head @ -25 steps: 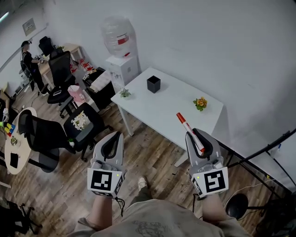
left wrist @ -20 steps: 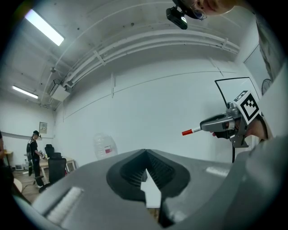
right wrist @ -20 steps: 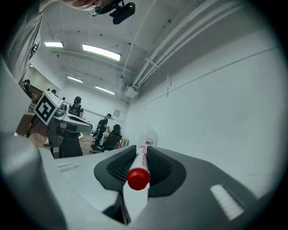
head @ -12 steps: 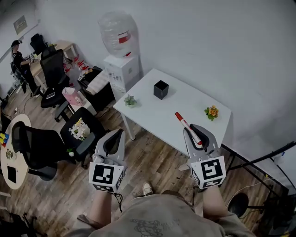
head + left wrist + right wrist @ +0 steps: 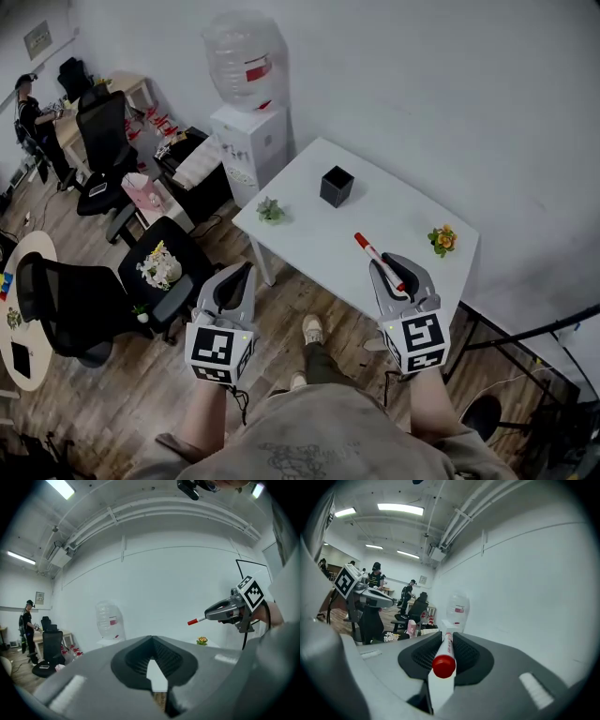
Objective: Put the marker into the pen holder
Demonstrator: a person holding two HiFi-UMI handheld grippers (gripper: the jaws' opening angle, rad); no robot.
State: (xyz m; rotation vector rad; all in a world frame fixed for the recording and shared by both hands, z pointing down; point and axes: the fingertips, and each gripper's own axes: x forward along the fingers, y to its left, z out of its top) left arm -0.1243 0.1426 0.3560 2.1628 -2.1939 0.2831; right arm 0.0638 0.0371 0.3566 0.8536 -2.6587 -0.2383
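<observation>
The white marker (image 5: 382, 262) with a red cap juts forward from my right gripper (image 5: 395, 268), which is shut on its body. In the right gripper view the red cap (image 5: 444, 665) faces the camera between the closed jaws. The black square pen holder (image 5: 336, 186) stands on the white table (image 5: 309, 239), well ahead of the marker's tip. My left gripper (image 5: 236, 277) hangs over the wooden floor left of the table, shut with nothing in it. The left gripper view shows the right gripper (image 5: 228, 611) holding the marker (image 5: 196, 620) out level in the air.
A small green plant (image 5: 271, 209) and an orange flower (image 5: 441, 238) also sit on the table. A water dispenser (image 5: 249, 131) stands by the wall behind it. Black office chairs (image 5: 70, 300) and a person (image 5: 26, 112) are at the left.
The table has drawn closer in the head view and a foot has stepped forward. Both grippers keep their pose, the marker still gripped.
</observation>
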